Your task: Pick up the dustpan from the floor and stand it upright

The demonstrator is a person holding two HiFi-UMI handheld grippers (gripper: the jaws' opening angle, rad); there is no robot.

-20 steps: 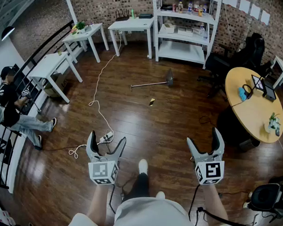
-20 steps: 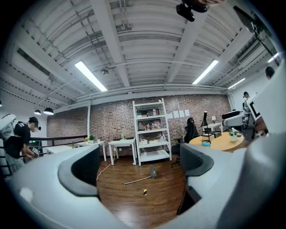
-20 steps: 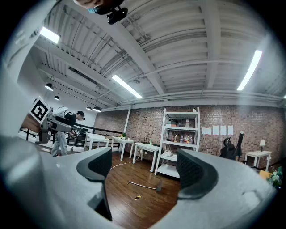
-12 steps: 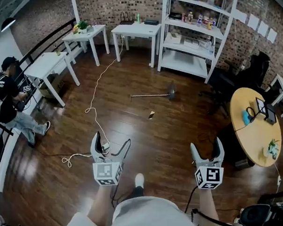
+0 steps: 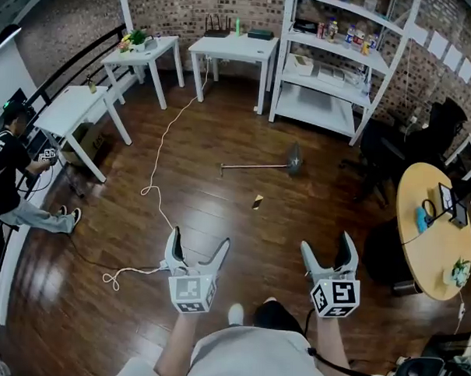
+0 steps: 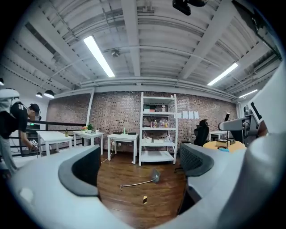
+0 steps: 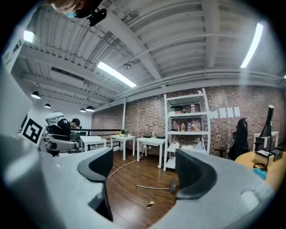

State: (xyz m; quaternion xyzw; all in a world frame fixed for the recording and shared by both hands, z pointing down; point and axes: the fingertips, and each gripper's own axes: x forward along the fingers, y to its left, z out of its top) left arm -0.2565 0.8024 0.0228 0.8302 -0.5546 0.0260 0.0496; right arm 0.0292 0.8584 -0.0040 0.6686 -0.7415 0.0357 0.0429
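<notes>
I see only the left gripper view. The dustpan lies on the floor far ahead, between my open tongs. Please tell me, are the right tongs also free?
Observer: Yes. The right tongs stand open, with nothing between them.
Operator: Is something on the floor close to me that I cannot see?
Observer: A white cable runs from the white table toward you and makes a loop on the floor left of the left tongs.
Operator: Does this cable touch the dustpan?
Observer: No. In the head view it lies left of the dustpan, well apart from the handle end.
</notes>
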